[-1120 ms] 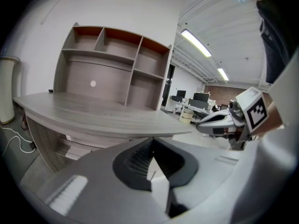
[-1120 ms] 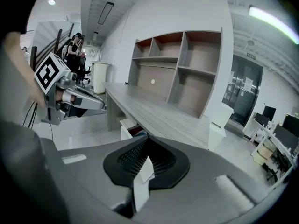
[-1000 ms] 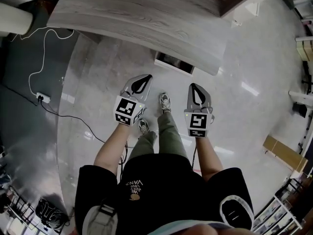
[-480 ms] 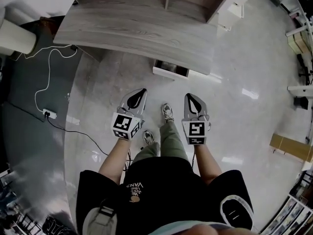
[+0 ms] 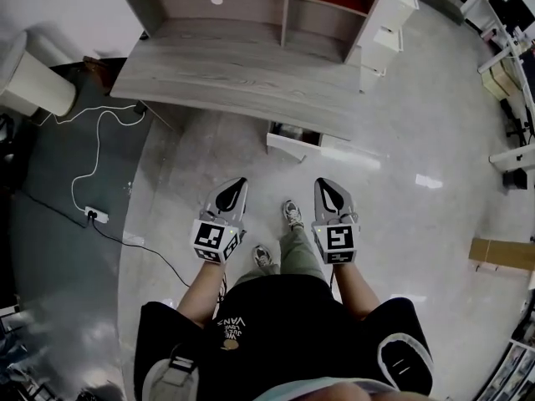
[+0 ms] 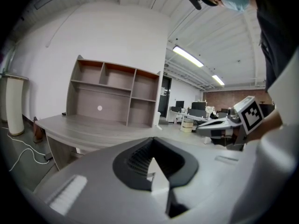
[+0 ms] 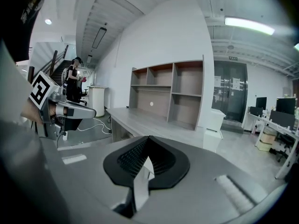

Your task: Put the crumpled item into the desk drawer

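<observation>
The grey wooden desk point(image 5: 251, 82) stands ahead of me, and a white drawer point(image 5: 292, 139) juts out open under its front edge. No crumpled item shows in any view. Over the floor, short of the desk, my left gripper point(image 5: 240, 182) is shut and holds nothing. My right gripper point(image 5: 322, 182) hangs level with it, a shoe's width to the right, also shut and holding nothing. Each gripper view looks past its own shut tips, left gripper point(image 6: 152, 139) and right gripper point(image 7: 148, 138), toward the desk point(image 6: 93, 127) and the shelf unit point(image 7: 173, 92) on it.
A shelf unit point(image 5: 251, 7) tops the desk's back. A white drawer cabinet point(image 5: 380, 40) stands at its right end. A power strip point(image 5: 96, 215) with cables lies on the floor at left, near a white cylinder point(image 5: 38, 82). A cardboard box point(image 5: 501, 255) lies far right.
The desk and drawer have slid up and away in the head view while both grippers have dropped lower in it. Both stay shut.
</observation>
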Demonstrator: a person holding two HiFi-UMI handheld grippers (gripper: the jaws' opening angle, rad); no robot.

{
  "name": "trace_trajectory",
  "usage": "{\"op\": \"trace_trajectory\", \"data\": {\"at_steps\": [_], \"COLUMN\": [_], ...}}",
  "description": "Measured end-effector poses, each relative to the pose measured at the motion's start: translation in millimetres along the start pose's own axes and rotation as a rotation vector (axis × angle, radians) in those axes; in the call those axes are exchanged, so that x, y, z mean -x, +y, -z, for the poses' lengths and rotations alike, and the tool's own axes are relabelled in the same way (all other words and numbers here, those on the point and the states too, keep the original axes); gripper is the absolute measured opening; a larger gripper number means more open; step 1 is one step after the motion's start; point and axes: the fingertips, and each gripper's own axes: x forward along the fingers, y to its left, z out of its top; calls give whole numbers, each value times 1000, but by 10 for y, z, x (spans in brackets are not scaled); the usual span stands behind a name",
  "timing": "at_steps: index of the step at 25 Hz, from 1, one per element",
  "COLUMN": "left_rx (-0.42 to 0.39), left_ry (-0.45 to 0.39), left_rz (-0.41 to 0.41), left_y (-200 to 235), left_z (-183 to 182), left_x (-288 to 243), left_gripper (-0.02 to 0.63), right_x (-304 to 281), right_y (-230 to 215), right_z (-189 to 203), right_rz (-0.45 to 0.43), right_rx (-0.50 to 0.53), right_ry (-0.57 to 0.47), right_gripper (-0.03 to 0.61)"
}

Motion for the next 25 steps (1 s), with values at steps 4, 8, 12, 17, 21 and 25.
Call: {"op": "trace_trajectory", "data": {"at_steps": [4, 8, 12, 17, 21, 25], "left_rx": [-1, 0, -2, 0, -9, -13], "left_ry": [-13, -19, -16, -14, -20, -24], "left_rz": [-12, -32, -36, -36, -25, -18], "left_y": [-25, -45, -79, -118, -168, -199], "left_z": [-36, -37, -28, -24, -60, -96], "left_x": [241, 471, 663, 836, 902, 954], "left_gripper": [52, 52, 52, 52, 52, 52], "right_x": [142, 263, 370, 464, 528, 573], "right_y": [154, 244, 290, 414, 498, 551], "right_z": [-91, -160, -177, -234, -286, -281], "right_rz": [-22, -27, -23, -44, -50, -51], "right_rx": [11, 13, 12, 15, 12, 2], "right_ry": [-1, -25, -38, -24, -23, -22], "right_gripper": [2, 2, 2, 2, 2, 2]}}
